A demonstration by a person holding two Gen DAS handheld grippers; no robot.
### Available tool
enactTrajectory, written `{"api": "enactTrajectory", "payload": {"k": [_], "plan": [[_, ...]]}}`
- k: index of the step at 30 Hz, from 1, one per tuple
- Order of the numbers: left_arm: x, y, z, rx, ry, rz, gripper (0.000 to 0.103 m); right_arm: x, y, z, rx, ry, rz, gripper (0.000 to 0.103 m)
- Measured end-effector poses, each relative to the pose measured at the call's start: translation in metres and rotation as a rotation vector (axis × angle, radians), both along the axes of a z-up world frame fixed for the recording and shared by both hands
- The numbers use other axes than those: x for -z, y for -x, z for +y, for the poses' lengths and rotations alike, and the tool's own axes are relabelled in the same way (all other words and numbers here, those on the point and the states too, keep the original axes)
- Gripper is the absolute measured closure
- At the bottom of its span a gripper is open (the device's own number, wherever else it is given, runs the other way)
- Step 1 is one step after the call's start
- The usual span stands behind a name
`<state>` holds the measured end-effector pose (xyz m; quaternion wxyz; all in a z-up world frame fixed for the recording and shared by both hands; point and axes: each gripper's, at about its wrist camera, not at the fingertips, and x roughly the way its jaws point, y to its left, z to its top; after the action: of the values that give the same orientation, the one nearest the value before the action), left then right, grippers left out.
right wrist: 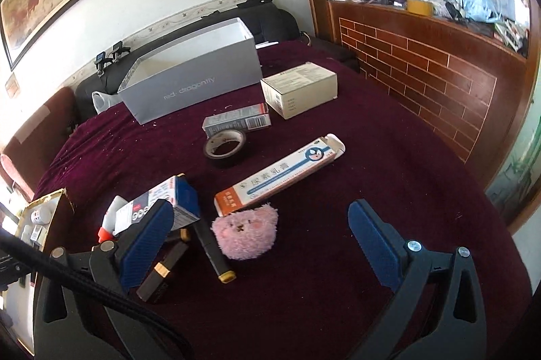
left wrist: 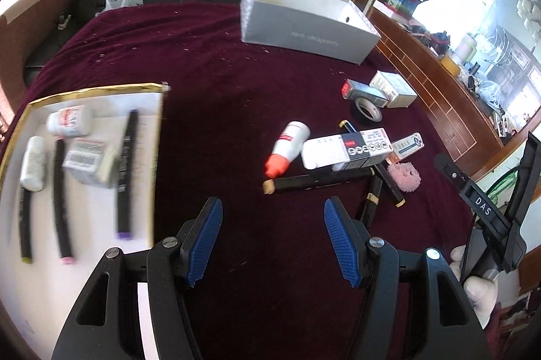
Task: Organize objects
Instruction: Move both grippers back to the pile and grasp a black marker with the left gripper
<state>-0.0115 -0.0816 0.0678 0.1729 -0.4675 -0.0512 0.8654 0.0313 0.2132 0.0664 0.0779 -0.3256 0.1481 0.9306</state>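
The left gripper (left wrist: 273,236), nearest the lens in the left wrist view, hangs over bare maroon velvet cloth (left wrist: 203,130) with its blue ribbed pads (left wrist: 206,236) spread wide and nothing between them. The right gripper (right wrist: 260,245) is likewise spread and empty; its left pad overlaps the clutter in the right wrist view, but contact cannot be confirmed.

The white gold-edged tray (left wrist: 154,157) on the left holds sorted items: three black marker pens (left wrist: 125,170) laid roughly parallel, long axes running near to far, coloured caps toward the camera, with two white pill bottles (left wrist: 69,121) and a small white carton (left wrist: 88,162) between them. The parallel layout appears deliberate, to save room.

The unsorted pile lies right of centre. A white bottle with an orange cap (left wrist: 287,147) lies on its side, cap pointing toward the camera and left. A black marker with a tan end (left wrist: 318,182) lies crosswise, its long axis left to right, partly under a white and blue carton (left wrist: 348,150). A pink plush bear (right wrist: 245,234) sits just ahead of the right gripper, between its fingers in line of sight. A long blue-and-white tube box (right wrist: 280,177) points diagonally away to the right.

The grey open shoebox (right wrist: 192,86) stands at the far edge; from both views, nothing shows inside it.

Judgement: the plush bear is the likeliest next pick for the right gripper.
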Motion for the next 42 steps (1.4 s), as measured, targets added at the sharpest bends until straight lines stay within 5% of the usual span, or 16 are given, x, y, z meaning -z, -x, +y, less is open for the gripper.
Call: {"api": "enactTrajectory", "payload": {"k": [7,11,15,19,22,36,38,39,42], "plan": [[0.014,0.018,0.044,0.114,0.091,0.089,0.047,0.013,0.003,0.020,-0.001,0.113,0.003,0.000],[0.030,0.022,0.078,0.270,0.208,0.144,0.047,0.015,0.002,0.025,-0.001,0.143,0.002,0.000],[0.052,0.032,0.098,0.342,0.280,0.100,0.047,0.016,0.003,0.025,-0.010,0.154,-0.005,0.000],[0.059,0.031,0.100,0.370,0.247,0.041,0.048,0.018,0.003,0.025,-0.012,0.167,-0.009,0.000],[0.054,0.021,0.099,0.439,0.141,-0.040,0.053,0.021,0.005,0.026,-0.017,0.182,-0.020,0.000],[0.058,0.012,0.131,0.462,0.266,0.070,0.054,0.029,0.012,0.029,-0.020,0.202,-0.053,0.000],[0.057,0.013,0.127,0.423,0.260,0.076,0.068,0.030,0.012,0.027,-0.022,0.196,-0.057,0.000],[0.056,0.014,0.123,0.403,0.255,0.070,0.086,0.031,0.012,0.027,-0.025,0.194,-0.060,0.000],[0.052,0.016,0.109,0.347,0.197,0.027,0.092,0.032,0.014,0.025,-0.029,0.187,-0.064,0.000]]}}
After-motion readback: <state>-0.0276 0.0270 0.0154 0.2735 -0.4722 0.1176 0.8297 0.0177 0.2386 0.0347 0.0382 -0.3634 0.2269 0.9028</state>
